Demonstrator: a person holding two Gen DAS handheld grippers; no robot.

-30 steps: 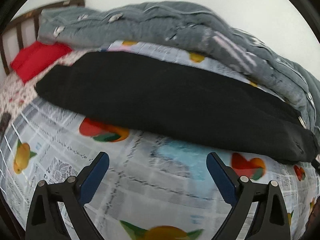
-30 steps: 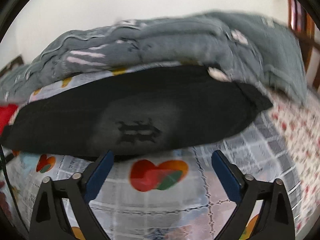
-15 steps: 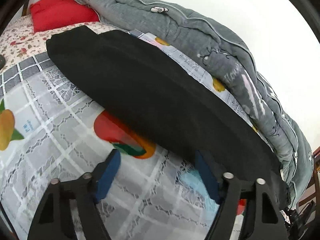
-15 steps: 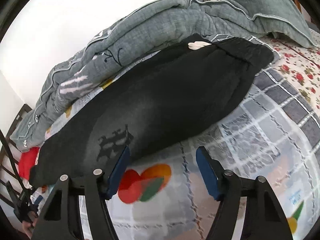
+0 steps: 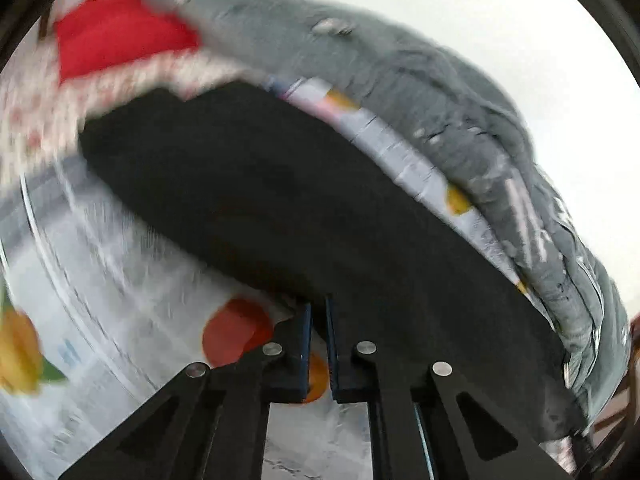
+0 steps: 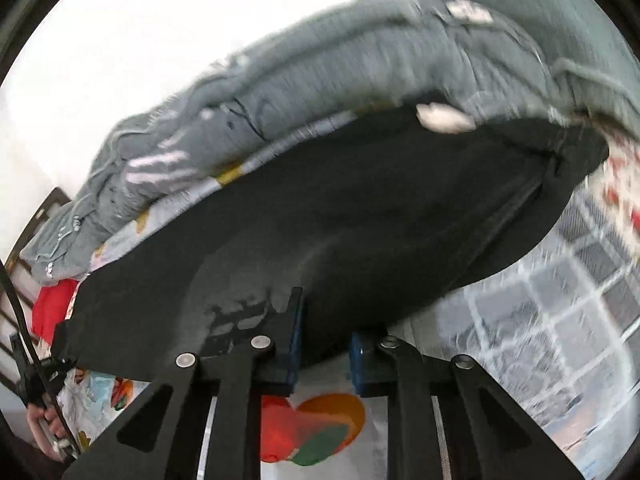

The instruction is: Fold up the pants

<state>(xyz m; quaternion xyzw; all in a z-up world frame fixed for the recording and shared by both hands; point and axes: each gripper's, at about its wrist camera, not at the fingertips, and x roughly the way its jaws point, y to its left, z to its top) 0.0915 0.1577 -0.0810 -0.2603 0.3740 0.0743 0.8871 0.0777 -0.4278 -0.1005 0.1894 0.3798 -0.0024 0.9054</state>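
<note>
Black pants (image 5: 288,200) lie folded lengthwise across the fruit-print bedsheet (image 5: 120,300). In the right wrist view the pants (image 6: 380,220) show a dark printed logo near the near edge and the waistband end at the right. My left gripper (image 5: 318,316) has its blue-padded jaws nearly closed on the near edge of the pants. My right gripper (image 6: 324,320) has its jaws narrowed around the near edge of the pants, with the cloth between them.
A grey quilt (image 5: 440,100) is bunched along the far side of the bed, also in the right wrist view (image 6: 360,60). A red pillow (image 5: 116,32) lies by the headboard. A floral sheet (image 6: 616,184) shows at the right. The other hand (image 6: 44,424) is at lower left.
Both grippers moved forward to the near edge of the pants and closed from wide open onto the cloth. Both views are now motion-blurred.
</note>
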